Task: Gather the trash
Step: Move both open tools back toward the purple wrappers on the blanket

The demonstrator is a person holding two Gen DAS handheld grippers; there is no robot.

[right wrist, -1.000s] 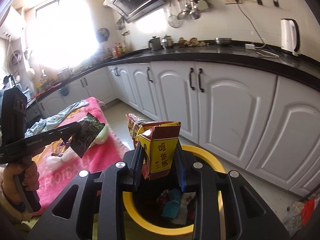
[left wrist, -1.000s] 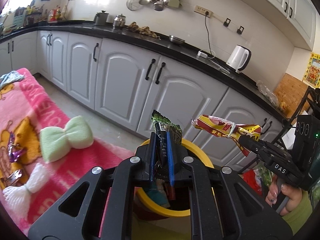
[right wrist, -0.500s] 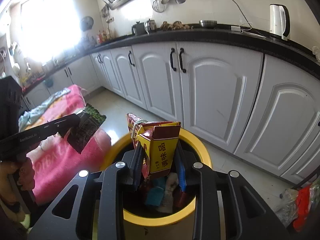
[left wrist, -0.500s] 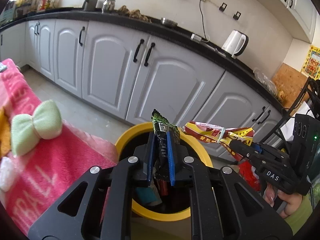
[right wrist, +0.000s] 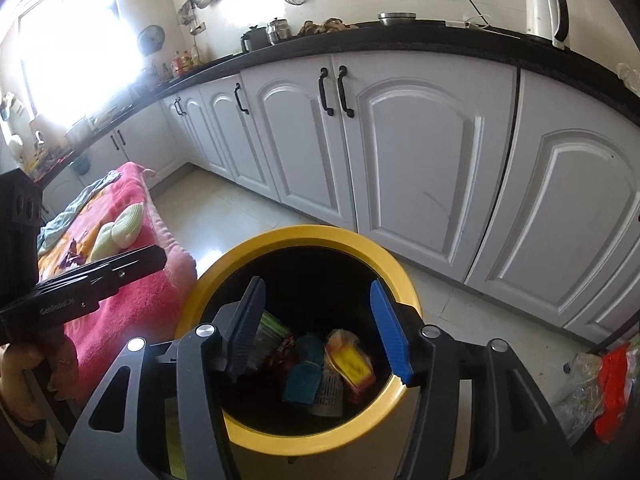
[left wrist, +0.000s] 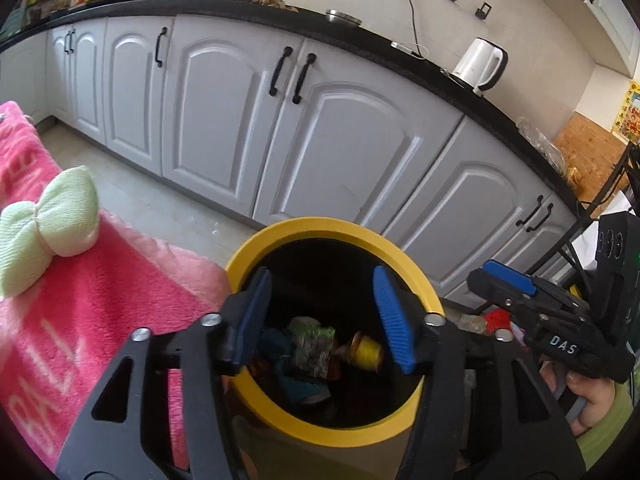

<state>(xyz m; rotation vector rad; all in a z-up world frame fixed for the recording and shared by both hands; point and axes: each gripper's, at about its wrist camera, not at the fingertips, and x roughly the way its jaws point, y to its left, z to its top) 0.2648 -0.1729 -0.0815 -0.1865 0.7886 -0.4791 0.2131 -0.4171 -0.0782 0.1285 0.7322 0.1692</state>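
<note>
A yellow-rimmed bin (left wrist: pixel 328 226) stands on the floor right under both grippers. My left gripper (left wrist: pixel 324 312) hangs over its mouth; its jaws are opening and nothing is between them. The green wrapper (left wrist: pixel 310 344) lies inside on the other trash. My right gripper (right wrist: pixel 318 320) is also above the bin (right wrist: pixel 312 236), jaws opening and empty. The red-and-yellow packet (right wrist: pixel 350 360) lies in the bin beside a blue scrap (right wrist: pixel 304 376). Each gripper shows in the other's view: the right gripper (left wrist: pixel 494 284) at the right, the left gripper (right wrist: pixel 140 260) at the left.
A pink blanket (left wrist: pixel 92 300) with a pale green bow (left wrist: pixel 48 220) borders the bin on the left. White cabinets (right wrist: pixel 420 140) under a black counter run behind it. A red and clear bag (right wrist: pixel 608 380) lies on the floor at the right.
Both grippers sank toward the bin and opened. The green wrapper and the red-and-yellow packet left the jaws and now lie inside the bin.
</note>
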